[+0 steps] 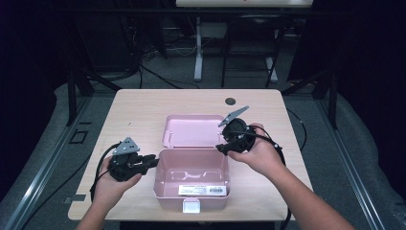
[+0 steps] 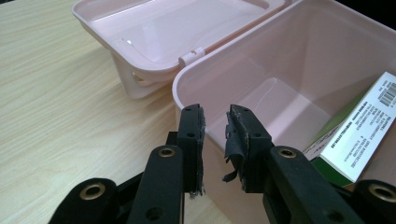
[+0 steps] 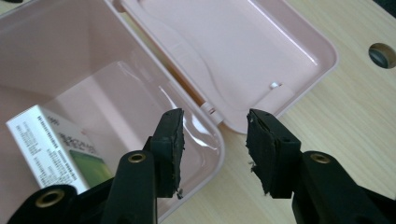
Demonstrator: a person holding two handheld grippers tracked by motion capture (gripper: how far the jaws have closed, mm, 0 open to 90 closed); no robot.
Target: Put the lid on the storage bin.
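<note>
The pink box (image 1: 191, 179) stands open mid-desk (image 1: 139, 110), a carton (image 1: 203, 190) inside. Left gripper (image 1: 152, 159) fingers narrow, empty; right gripper (image 1: 221, 147) fingers wide, empty. Approach the lid (image 1: 191, 129) squarely.

A light wooden desk (image 1: 143, 108) with rounded corners stands in a dim room, and a small round hole (image 1: 230, 101) sits near its far edge, right of the middle. The floor (image 1: 167, 74) beyond it is grey and strewn with dark cables (image 1: 158, 76) — they run among black stand legs (image 1: 76, 91) at both sides. Behind, a second table (image 1: 244, 3) with a pale top stands on a white leg (image 1: 197, 48), and the surroundings fall off into near blackness.
</note>
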